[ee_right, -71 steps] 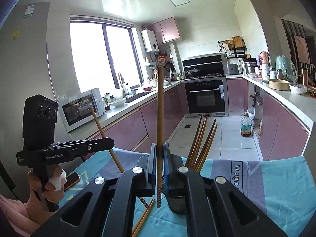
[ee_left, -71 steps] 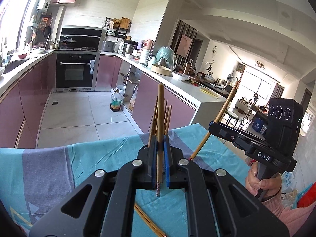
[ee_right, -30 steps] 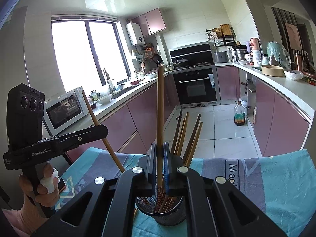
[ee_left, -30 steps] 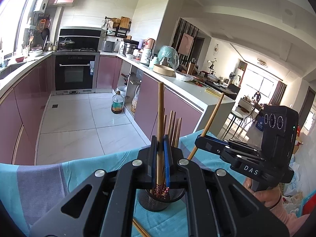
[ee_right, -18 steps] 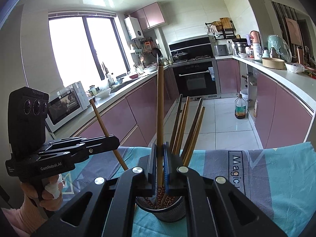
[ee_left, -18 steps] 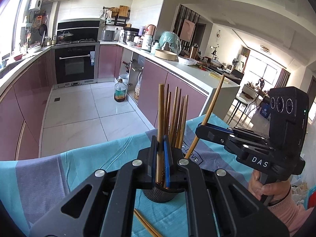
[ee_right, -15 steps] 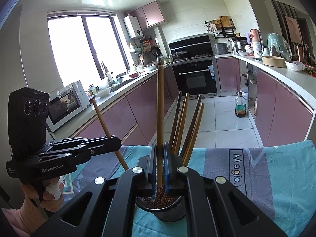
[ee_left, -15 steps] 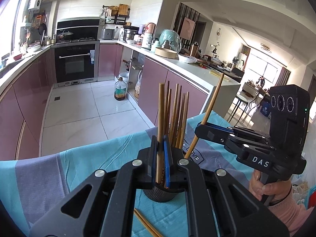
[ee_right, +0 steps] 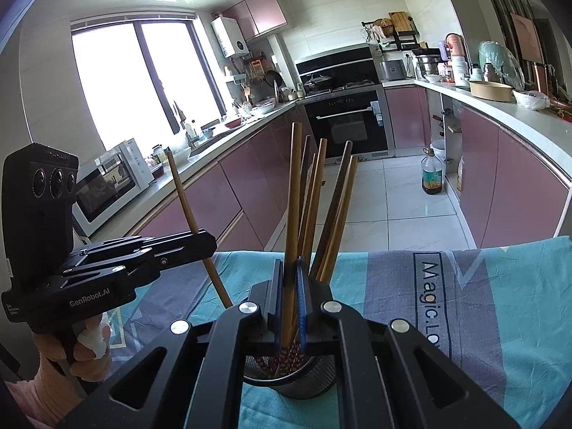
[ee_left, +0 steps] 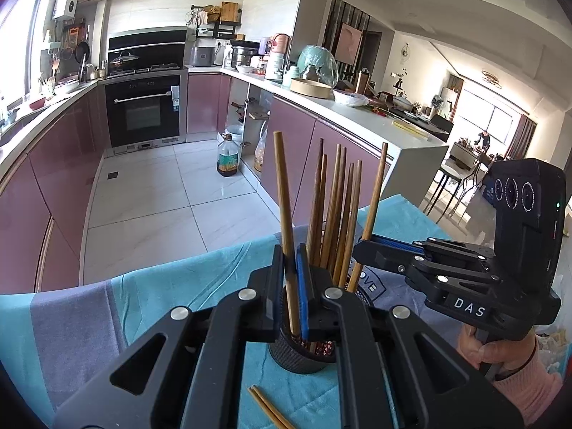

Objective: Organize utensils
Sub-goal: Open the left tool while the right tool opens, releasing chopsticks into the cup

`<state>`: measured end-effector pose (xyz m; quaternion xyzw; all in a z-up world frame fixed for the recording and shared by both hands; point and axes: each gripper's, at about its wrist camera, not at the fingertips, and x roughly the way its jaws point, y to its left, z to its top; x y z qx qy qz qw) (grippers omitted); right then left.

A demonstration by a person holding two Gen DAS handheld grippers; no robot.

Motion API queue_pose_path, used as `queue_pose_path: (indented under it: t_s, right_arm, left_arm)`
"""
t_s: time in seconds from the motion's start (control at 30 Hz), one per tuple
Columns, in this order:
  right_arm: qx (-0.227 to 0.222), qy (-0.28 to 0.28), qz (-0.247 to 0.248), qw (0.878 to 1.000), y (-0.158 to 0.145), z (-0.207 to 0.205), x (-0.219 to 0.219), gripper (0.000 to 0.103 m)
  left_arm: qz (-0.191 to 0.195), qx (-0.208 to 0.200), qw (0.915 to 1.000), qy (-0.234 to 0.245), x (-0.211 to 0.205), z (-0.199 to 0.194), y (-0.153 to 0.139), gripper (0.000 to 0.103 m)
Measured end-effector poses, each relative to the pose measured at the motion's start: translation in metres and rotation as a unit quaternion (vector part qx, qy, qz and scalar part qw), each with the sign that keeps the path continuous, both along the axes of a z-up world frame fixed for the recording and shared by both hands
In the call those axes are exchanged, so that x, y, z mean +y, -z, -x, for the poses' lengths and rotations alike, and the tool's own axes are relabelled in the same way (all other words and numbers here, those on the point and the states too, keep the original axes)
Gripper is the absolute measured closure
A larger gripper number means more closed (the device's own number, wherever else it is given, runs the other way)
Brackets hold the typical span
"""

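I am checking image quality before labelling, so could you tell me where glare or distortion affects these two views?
Right wrist view: the large kitchen window is blown out white, and the pink-fronted counters bow from fisheye distortion. Left wrist view: the far living-room window is overexposed; the corners are vignetted black.

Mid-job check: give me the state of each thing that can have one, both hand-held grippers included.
Left hand-held gripper: shut on a chopstick, low end in the holder.
Right hand-held gripper: shut on another chopstick, low end in the holder.
Mesh holder: upright, several chopsticks standing inside.
Loose chopsticks: lying on the cloth.
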<state>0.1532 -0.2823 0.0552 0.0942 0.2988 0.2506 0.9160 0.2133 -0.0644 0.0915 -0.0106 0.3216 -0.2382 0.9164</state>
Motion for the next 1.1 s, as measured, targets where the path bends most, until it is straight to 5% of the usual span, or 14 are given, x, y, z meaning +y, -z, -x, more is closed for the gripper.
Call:
queue_pose_path:
  t_s: [0.63, 0.87, 1.07, 1.1]
  right_arm:
    - [0.010, 0.026, 0.001, 1.000, 0.005, -0.006, -0.010, 0.094]
    - [0.008, 0.035, -0.001, 0.999, 0.006, -0.004, -0.014, 0.088]
    - [-0.002, 0.034, -0.002, 0.999, 0.004, 0.007, -0.017, 0.069]
    - [-0.004, 0.033, -0.002, 0.999, 0.004, 0.010, -0.017, 0.059]
  left_arm:
    - [0.000, 0.023, 0.9997, -0.010, 0.000, -0.016, 0.029, 0.092]
    - [-0.002, 0.019, 0.9997, -0.015, 0.002, -0.012, 0.035, 0.081]
    - [-0.009, 0.002, 0.9995, -0.030, 0.008, 0.005, 0.040, 0.057]
    - [-0.010, -0.003, 0.9994, -0.033, 0.011, 0.010, 0.040, 0.054]
